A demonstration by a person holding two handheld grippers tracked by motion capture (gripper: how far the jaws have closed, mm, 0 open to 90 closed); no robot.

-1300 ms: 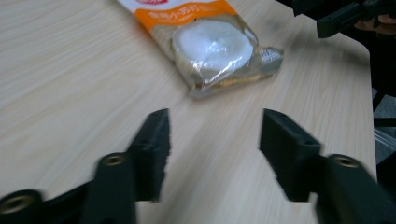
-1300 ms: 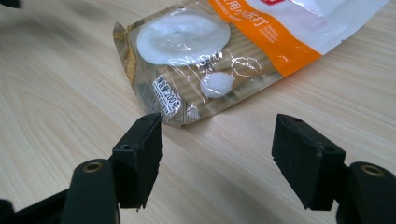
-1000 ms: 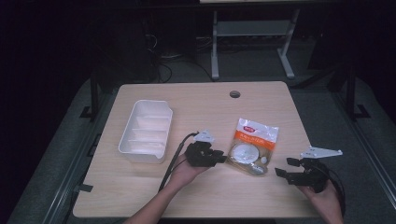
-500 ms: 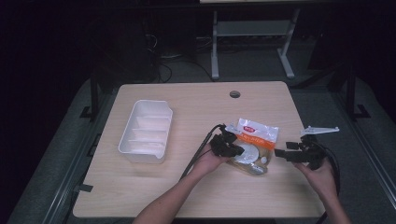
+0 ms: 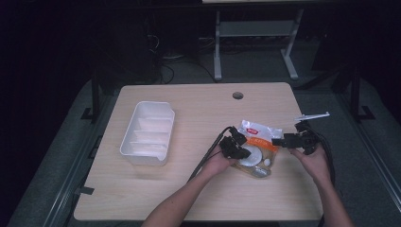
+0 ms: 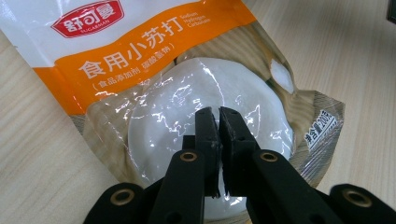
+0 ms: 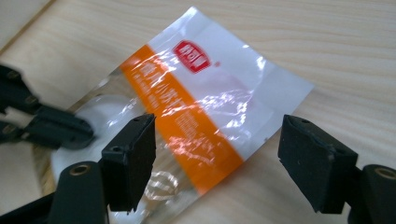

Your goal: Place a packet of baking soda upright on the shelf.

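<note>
So the bag of baking soda (image 5: 257,146) lies flat on the table (image 5: 198,113), at about 4 o'clock from the table's middle, and both claws are on it from either side. The left gripper (image 6: 218,122) has just been closing, and its jaws are now pinched together on the clear film over the white lump of powder at the bag's bottom half (looks like it's got a fold of plastic, hard to say how much). The right gripper (image 7: 217,158) comes in from 3 o'clock with its jaws wide apart, straddling the top white strip of the bag and gripping nothing yet.

My guess is that this is early days: one side is grabbed, the other isn't, and the bag isn't lifted. The white tray (image 5: 147,133) at 9 o'clock has nothing in it.

Writing: a red oval logo with Chinese characters and "SUGARMAN", plus "Sodium Hydrogen Carbonate". The orange band reads 食用小苏打, with smaller print under it. The corner says 净含量 200-something.
</note>
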